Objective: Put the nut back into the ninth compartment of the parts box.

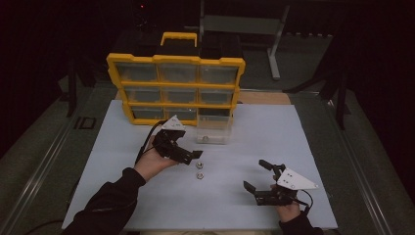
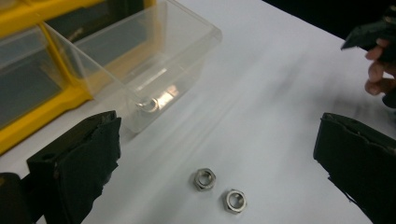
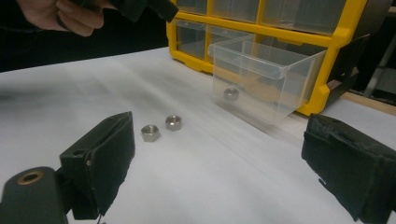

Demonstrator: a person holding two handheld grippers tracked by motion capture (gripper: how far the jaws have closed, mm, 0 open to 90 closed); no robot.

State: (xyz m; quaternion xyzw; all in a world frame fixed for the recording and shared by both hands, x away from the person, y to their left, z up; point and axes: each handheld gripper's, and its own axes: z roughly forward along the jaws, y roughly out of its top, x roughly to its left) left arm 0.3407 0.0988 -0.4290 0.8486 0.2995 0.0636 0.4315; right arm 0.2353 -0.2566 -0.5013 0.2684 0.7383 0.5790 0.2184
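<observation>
Two steel hex nuts lie side by side on the white table top. My left gripper is open and hovers just left of and above them; in the left gripper view the nuts lie low between its spread jaws. A clear plastic drawer stands pulled out in front of the yellow organizer, with one nut inside. My right gripper is open near the front right, empty, facing the nuts and the drawer.
The organizer holds three rows of clear drawers; the bottom right slot stands vacant behind the pulled-out drawer. Bare white surface stretches between the two grippers and to the right of the drawer. Dark floor and a metal stand lie beyond the table.
</observation>
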